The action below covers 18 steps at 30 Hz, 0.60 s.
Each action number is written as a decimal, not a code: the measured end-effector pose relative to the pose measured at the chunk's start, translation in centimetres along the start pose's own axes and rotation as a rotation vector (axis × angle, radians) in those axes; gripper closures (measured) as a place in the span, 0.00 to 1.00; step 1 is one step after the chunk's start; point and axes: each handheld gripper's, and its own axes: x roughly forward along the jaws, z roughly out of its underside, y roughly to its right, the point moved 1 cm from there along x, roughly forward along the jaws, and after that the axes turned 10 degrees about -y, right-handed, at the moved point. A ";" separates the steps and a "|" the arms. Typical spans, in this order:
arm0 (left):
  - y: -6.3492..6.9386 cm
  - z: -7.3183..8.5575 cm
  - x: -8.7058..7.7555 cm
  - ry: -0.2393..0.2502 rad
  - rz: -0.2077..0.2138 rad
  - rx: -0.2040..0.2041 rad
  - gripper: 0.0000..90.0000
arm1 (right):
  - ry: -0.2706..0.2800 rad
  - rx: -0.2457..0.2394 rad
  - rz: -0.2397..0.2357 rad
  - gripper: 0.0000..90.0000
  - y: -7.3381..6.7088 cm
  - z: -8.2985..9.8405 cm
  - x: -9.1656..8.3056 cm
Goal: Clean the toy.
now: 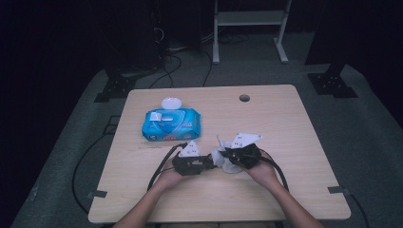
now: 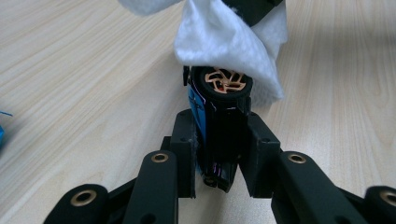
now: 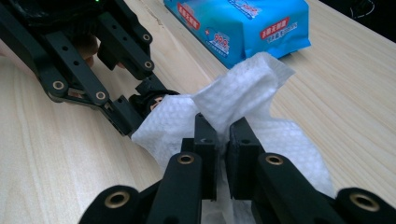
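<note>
My left gripper (image 2: 223, 135) is shut on a small black and blue toy car (image 2: 224, 93), one orange-spoked wheel facing the camera. A white wet wipe (image 2: 224, 37) drapes over the car's far end. My right gripper (image 3: 223, 135) is shut on that wipe (image 3: 233, 98), bunching it between the pads and pressing it against the car (image 3: 152, 100). In the high view both grippers meet near the table's front middle, the left gripper (image 1: 209, 163) pointing right and the right gripper (image 1: 229, 158) pointing left, with the wipe (image 1: 222, 160) between them.
A blue pack of wet wipes (image 1: 171, 124) lies behind the left hand, its white lid (image 1: 171, 103) flipped open. The wooden table (image 1: 285, 133) has a cable hole (image 1: 244, 98) near its back edge. Cables trail from both grippers toward the front edge.
</note>
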 end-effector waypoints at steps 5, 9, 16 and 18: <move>0.0 0.0 0.0 -0.002 -0.003 -0.001 0.77 | -0.015 0.008 0.042 0.93 1.0 0.5 -0.6; -0.1 0.0 -0.1 -0.003 -0.002 0.004 0.77 | -0.012 0.078 0.067 0.93 3.0 1.8 -1.6; -0.2 -0.1 0.0 0.001 -0.004 -0.010 0.76 | -0.011 0.056 0.099 0.93 2.2 0.9 -1.1; -0.1 -0.2 0.0 0.000 -0.013 -0.008 0.76 | 0.008 0.059 0.024 0.93 1.5 0.2 -0.3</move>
